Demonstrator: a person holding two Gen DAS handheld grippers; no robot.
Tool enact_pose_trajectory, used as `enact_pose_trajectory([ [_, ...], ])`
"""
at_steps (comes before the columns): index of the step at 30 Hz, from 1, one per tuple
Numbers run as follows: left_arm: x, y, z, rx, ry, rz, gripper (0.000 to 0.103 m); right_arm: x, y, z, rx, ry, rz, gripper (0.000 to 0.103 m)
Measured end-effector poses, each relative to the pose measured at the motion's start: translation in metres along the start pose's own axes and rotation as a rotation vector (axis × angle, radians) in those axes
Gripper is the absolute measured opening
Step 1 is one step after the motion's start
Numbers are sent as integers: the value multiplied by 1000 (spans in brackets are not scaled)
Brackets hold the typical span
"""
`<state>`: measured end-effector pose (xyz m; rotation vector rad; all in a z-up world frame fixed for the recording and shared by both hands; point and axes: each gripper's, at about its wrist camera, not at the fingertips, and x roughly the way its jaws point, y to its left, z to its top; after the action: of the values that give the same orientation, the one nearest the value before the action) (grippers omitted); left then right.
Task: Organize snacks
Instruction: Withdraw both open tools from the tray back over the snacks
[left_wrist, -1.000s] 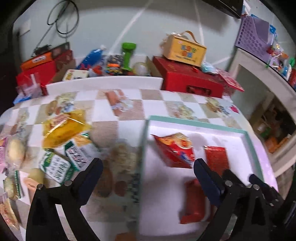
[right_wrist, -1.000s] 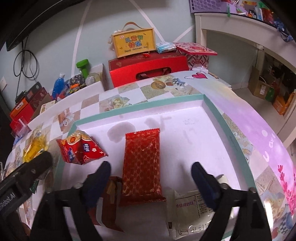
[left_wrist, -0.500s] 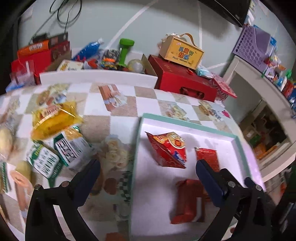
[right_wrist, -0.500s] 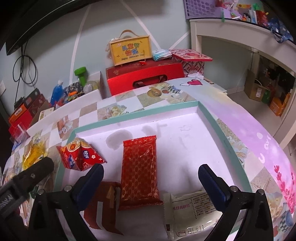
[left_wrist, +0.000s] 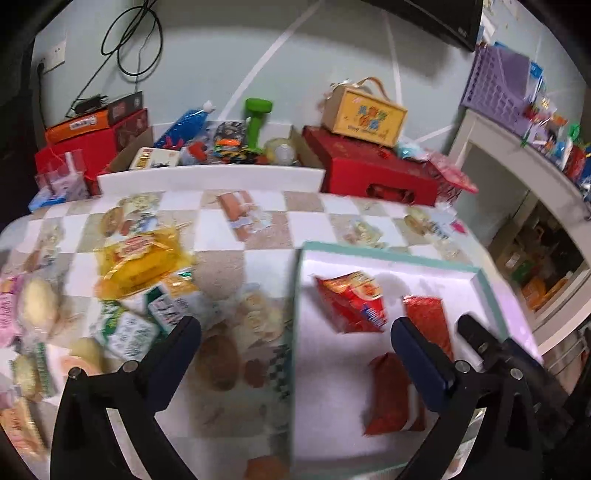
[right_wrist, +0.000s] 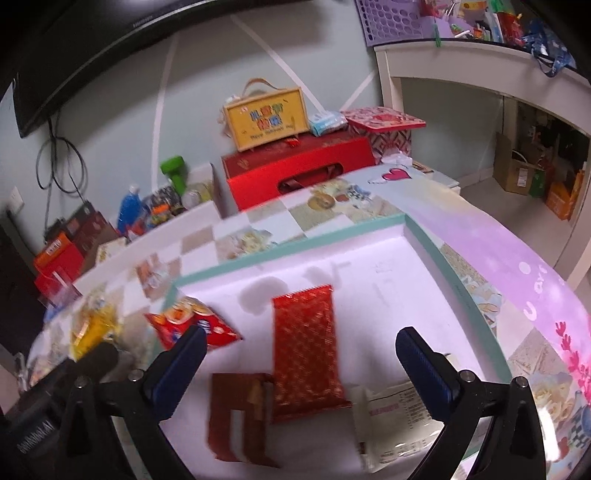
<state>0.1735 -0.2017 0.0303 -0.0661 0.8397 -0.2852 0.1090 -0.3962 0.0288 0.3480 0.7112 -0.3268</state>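
The right wrist view shows the right tongs (right_wrist: 297, 360) spread as wide as they go, wider than a second ago, with nothing pinched between the blue pads. Below them the red patterned packet (right_wrist: 304, 350) lies flat on the white floor of the teal-rimmed tray (right_wrist: 458, 284), untouched. Since a second ago this view has pulled back a little, so more of the tray's front now shows: the brown-red packet (right_wrist: 236, 417) just left of the patterned one, and the white packet (right_wrist: 391, 417) with printed text just to its right. The red chip bag (right_wrist: 192, 325) sits by the tray's left rim.

On the left wrist camera, the left tongs (left_wrist: 295, 343) also stand wide open and empty, straddling the tray's left edge. That view has swung slightly toward the loose pile on the checked table (left_wrist: 236, 236), where the yellow bag (left_wrist: 136, 266) and the green-and-white packets (left_wrist: 147, 317) wait outside the tray.

To my eye a drop-off has just finished: four snacks are in the tray, and both hands are free. The pile on the left looks like the next source.
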Motion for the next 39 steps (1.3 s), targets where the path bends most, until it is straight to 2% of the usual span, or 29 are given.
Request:
enact_pose_trajectory([
  [2, -4, 8, -1, 4, 21, 28, 102, -4, 8, 1, -17, -11, -1, 103],
  [5, -11, 27, -3, -35, 49, 33, 102, -7, 18, 0, -30, -3, 14, 103],
  [10, -26, 60, -10, -83, 52, 96, 102, 2, 44, -9, -92, 79, 48, 103],
  [13, -35, 83, -15, -113, 59, 148, 102, 1, 60, -14, -105, 97, 90, 103],
  [26, -77, 176, -39, -317, 50, 288, 102, -10, 147, -43, -260, 146, 248, 103],
  [39, -92, 229, -77, -435, 89, 405, 102, -1, 198, -84, -330, 252, 331, 103],
])
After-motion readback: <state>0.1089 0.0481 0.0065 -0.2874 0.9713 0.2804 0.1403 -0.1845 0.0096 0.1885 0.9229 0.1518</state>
